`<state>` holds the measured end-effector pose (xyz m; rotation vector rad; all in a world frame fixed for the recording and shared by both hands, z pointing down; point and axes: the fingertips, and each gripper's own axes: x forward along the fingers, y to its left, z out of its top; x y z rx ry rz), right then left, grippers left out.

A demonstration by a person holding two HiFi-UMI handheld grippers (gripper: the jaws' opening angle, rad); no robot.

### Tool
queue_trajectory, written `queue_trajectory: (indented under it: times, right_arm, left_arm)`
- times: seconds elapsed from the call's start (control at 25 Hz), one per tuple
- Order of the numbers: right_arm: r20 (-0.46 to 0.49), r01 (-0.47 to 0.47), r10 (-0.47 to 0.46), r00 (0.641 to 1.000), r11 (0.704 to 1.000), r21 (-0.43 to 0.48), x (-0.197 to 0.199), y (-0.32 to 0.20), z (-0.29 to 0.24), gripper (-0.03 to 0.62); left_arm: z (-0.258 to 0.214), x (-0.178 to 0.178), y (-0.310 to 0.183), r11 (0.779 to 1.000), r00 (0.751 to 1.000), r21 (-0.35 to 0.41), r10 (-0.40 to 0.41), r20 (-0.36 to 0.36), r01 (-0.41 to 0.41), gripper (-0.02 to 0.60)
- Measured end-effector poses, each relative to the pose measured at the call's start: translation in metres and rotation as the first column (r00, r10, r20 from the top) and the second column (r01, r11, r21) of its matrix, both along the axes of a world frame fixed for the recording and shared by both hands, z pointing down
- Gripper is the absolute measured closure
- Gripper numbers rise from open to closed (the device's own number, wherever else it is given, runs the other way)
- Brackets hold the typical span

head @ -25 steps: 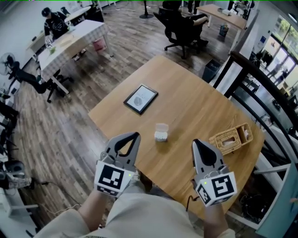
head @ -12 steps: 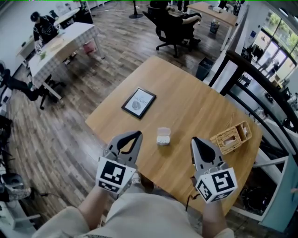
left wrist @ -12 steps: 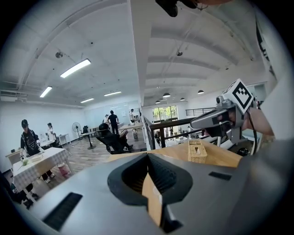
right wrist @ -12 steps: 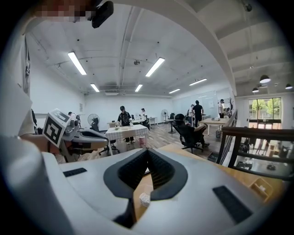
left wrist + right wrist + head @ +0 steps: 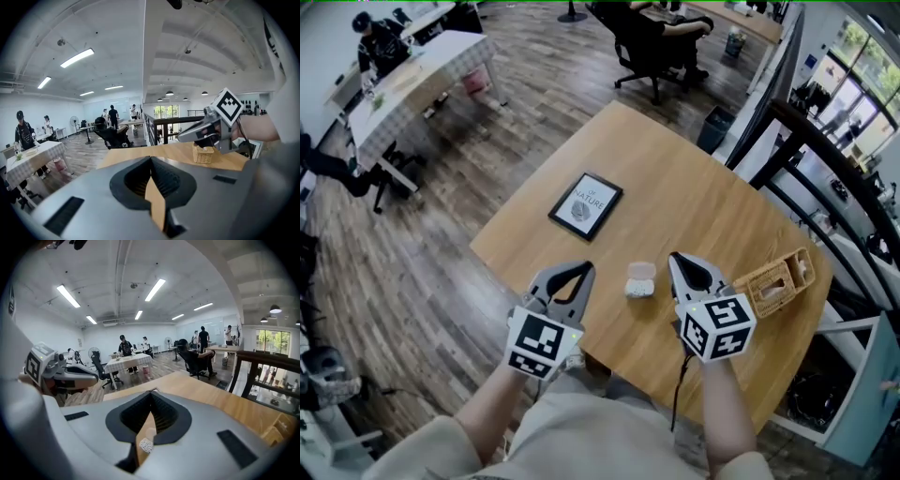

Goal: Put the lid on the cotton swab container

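Observation:
A small clear cotton swab container (image 5: 638, 287) stands on the round wooden table (image 5: 694, 206) near its front edge; its clear lid (image 5: 642, 272) appears to lie against its far side. My left gripper (image 5: 584, 269) hovers just left of the container, with its jaws together and nothing in them. To the container's right, my right gripper (image 5: 677, 260) is also shut and empty. In the right gripper view, the white swabs (image 5: 146, 445) show through the gap under the shut jaws (image 5: 151, 393). The left gripper view looks past its shut jaws (image 5: 151, 159) at the right gripper (image 5: 206, 131).
A framed picture (image 5: 586, 204) lies further back on the table. A wicker basket (image 5: 773, 279) sits at the right edge, beside a dark railing (image 5: 825, 150). Office chairs (image 5: 642, 42), a checked table (image 5: 412, 80) and people stand beyond on the wood floor.
Both grippers have moved forward over the table edge toward the container. The right gripper has come in further and now sits close beside it.

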<state>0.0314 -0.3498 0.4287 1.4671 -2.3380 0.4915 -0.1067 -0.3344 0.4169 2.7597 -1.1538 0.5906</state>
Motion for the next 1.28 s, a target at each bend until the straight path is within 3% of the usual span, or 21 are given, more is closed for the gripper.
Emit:
queue_trajectory:
  times: [0.28,0.64,0.88,1.28]
  right_arm:
    - [-0.019,0.014,-0.018,1.000,0.982,-0.190,-0.012,-0.033,0.092,0.568]
    - [0.013,-0.002,0.007,1.000,0.926,-0.378,-0.013,-0.053,0.183,0.568]
    - [0.011,-0.001,0.006,1.000,0.902,-0.432,-0.016,-0.050,0.202,0.568]
    - [0.010,0.008,-0.004,1.000,0.903,-0.431,-0.016,-0.022,0.191,0.568]
  left_arm:
    - [0.045,-0.001,-0.020,0.996,0.999,-0.083,0.028,0.021,-0.026,0.559]
    - [0.097,0.001,-0.034,0.984,0.996,-0.170,0.066,0.054,-0.056,0.560]
    - [0.112,-0.002,-0.036,0.980,0.995,-0.193,0.071,0.070,-0.056,0.560]
    - [0.109,-0.006,-0.031,0.980,0.995,-0.193,0.068,0.077,-0.052,0.559]
